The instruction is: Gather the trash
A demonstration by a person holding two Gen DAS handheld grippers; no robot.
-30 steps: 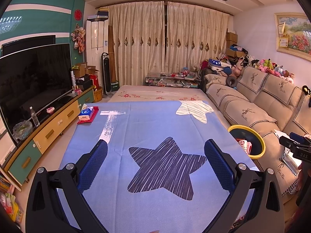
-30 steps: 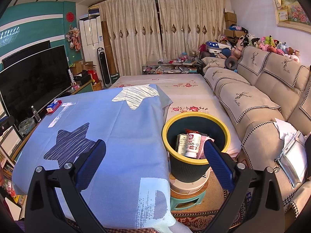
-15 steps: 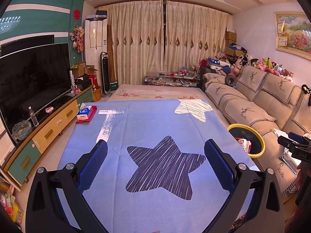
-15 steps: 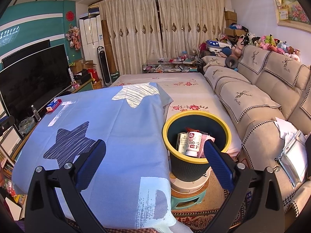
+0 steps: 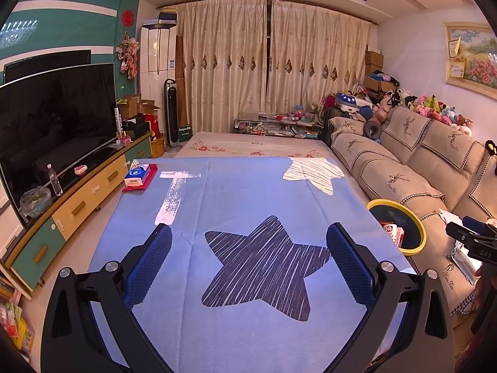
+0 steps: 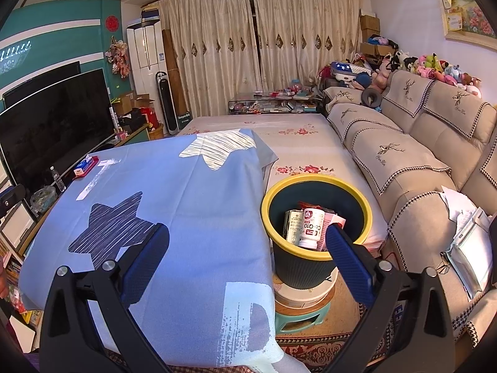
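The left gripper (image 5: 248, 239) hangs over the blue star-patterned cloth (image 5: 248, 192), its jaws wide apart and holding nothing. The right gripper (image 6: 247, 236) is just as wide and empty, near the dark round bin with a yellow rim (image 6: 366, 214). A white bottle with red print (image 6: 311, 228) and small boxes lie inside the bin, right of the cloth

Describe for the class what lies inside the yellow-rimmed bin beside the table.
The bin holds a white bottle with red lettering, a greenish carton and a pink packet. Anything beneath them is covered.
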